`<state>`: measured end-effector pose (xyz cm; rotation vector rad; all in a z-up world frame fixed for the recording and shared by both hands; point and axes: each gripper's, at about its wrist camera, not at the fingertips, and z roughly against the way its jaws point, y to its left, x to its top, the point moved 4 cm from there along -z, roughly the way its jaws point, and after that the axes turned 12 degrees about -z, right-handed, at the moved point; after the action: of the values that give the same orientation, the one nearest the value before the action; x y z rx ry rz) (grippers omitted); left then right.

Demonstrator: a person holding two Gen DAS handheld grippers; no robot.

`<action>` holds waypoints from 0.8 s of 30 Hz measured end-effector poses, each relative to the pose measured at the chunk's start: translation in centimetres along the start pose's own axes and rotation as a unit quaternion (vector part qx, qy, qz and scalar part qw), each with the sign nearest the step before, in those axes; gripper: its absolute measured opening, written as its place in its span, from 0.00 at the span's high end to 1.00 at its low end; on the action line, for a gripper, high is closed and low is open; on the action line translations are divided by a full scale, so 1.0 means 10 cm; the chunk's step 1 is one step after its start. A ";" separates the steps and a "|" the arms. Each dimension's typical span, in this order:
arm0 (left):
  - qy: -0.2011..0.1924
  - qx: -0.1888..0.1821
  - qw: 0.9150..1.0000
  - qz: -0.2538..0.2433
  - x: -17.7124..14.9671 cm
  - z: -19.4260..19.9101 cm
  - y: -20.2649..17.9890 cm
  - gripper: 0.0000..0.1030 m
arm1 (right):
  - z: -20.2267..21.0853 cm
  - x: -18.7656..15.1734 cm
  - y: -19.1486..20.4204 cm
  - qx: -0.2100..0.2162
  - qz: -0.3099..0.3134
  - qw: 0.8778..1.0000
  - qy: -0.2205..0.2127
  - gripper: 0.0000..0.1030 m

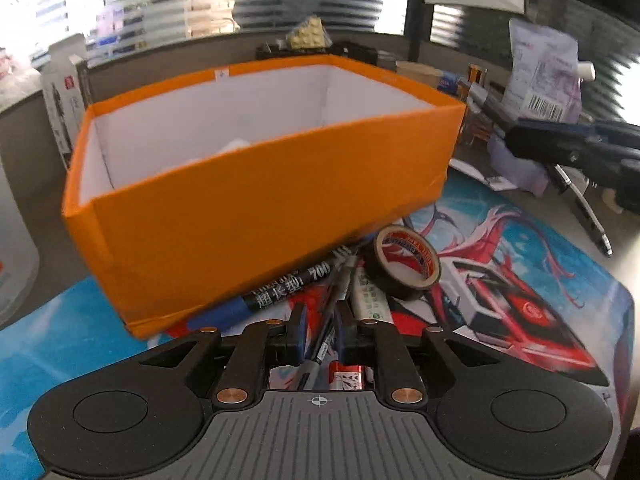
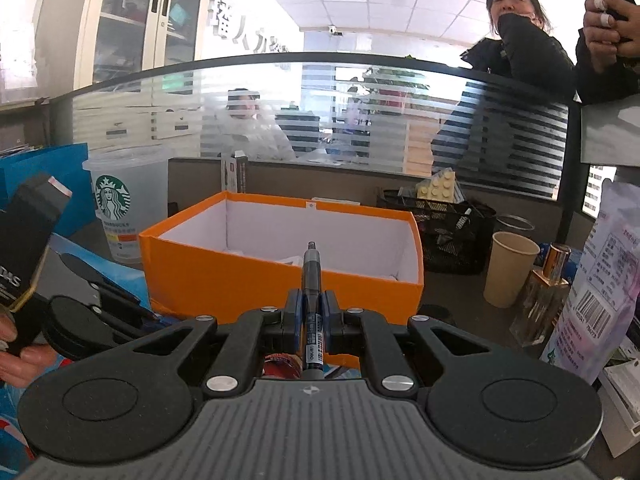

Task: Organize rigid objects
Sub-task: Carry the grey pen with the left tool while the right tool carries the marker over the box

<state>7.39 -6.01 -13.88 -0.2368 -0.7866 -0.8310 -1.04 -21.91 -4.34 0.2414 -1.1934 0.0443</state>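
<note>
- While the right gripper sits clamped on a dark pen, it points at the orange box, with the pen's tip sticking out past the pads and level with the box's near wall. So that pen is picked up but not dropped in yet.
- The left gripper is nearly closed, with a thin pen running between its blue pads. I honestly can't tell if the pads are squeezing it or just sitting either side of it.
- Just past the left gripper is the little pile on the printed desk mat: a black marker with a blue end, a white tube-like stick and a roll of black tape standing on edge. The marker is tucked right up against the box's front wall.
- Something red shows under the left gripper, too hidden to name.
- The box is open on top, white inside, and a couple of pale things already lie at the bottom, though I can't make out what.
- Around it there's other stuff: a plastic coffee cup, a paper cup, a glass bottle, a black mesh basket.
- My read: early-to-middle. One pen is about to go in, the pile by the box is all left to do.
</note>
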 end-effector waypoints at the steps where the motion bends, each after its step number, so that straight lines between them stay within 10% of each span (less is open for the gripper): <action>1: -0.001 -0.005 1.000 -0.004 0.00 -0.01 -0.01 0.84 | 0.00 -0.01 -0.01 0.000 -0.001 1.000 0.001 0.91; 6: 0.003 0.001 1.000 -0.028 0.02 -0.10 -0.03 0.67 | -0.04 -0.03 -0.04 -0.001 -0.006 1.000 0.006 0.91; 11: 0.003 0.001 0.999 -0.043 0.02 -0.13 -0.08 0.86 | -0.06 -0.03 -0.06 -0.002 -0.009 1.000 0.009 0.91; 24: -0.022 0.026 0.999 -0.029 0.13 0.13 -0.07 0.92 | -0.04 0.00 -0.04 0.000 -0.007 1.000 0.001 0.91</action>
<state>6.74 -6.55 -12.08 -0.1871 -0.8597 -0.8615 -0.61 -22.22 -4.51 0.2485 -1.1896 0.0325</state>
